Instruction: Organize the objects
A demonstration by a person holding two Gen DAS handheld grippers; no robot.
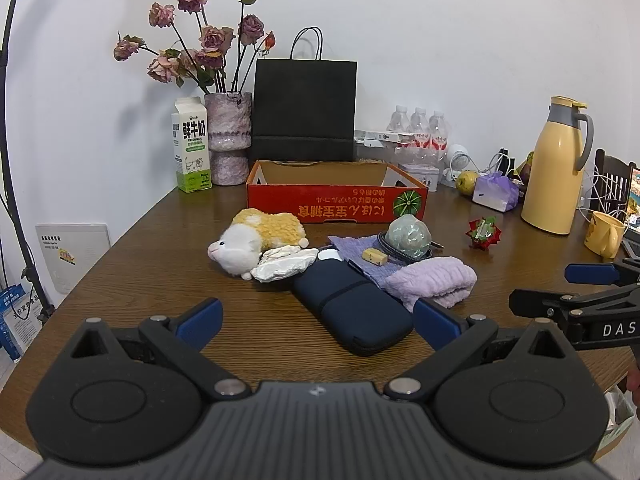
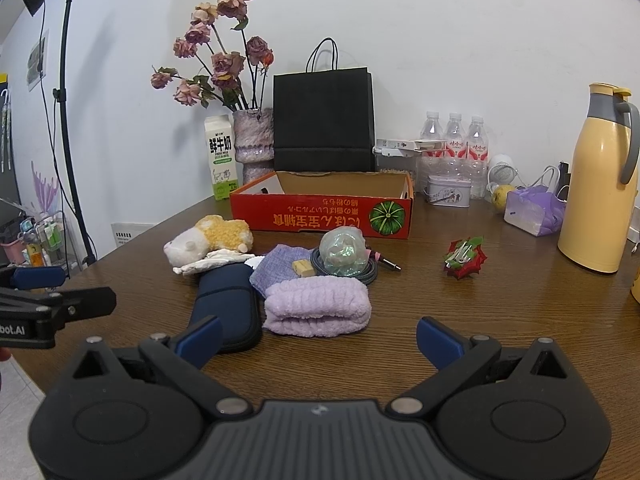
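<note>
While nothing had yet been gathered, the left wrist view showed the left gripper point(image 1: 318, 316) spread wide and empty above the wooden table point(image 1: 120, 272). At twelve o'clock from it a red cardboard box point(image 1: 336, 200) stood with nothing seen inside. Between box and gripper a pile was seen: a plush hamster point(image 1: 256, 240), a crumpled white wrapper point(image 1: 284, 264), a navy pouch point(image 1: 352, 308), a lilac towel point(image 1: 432, 282) and a bagged green ball point(image 1: 410, 236).

From the right wrist view, the right gripper point(image 2: 318, 340) was likewise held wide apart, gripping nothing, with the towel at twelve o'clock, close by. A red-and-green ornament point(image 2: 464, 258) lay well apart at two o'clock. Every item was judged still to be sorted, presumably into the box.
</note>
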